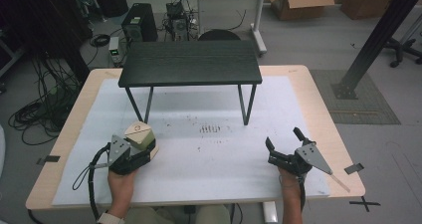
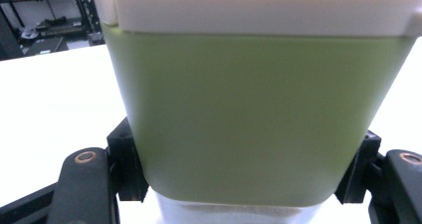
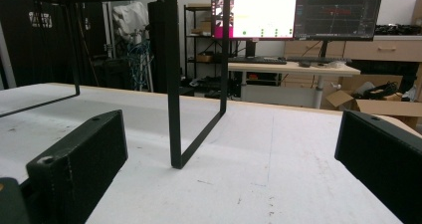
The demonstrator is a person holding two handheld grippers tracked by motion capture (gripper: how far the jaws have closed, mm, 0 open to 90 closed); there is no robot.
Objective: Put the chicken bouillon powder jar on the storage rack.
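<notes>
Green box [image 2: 259, 119] base hidden between jaws

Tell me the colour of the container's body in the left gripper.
Olive green container, with a white lid; best in the left gripper view.

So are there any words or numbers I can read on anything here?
None can be read.
Box lid: a faint mark, too small to read.
Bright screen: coloured shapes, too blurred.
Dark screen: thin lines, too small.
Cardboard box: no print I can read.
</notes>
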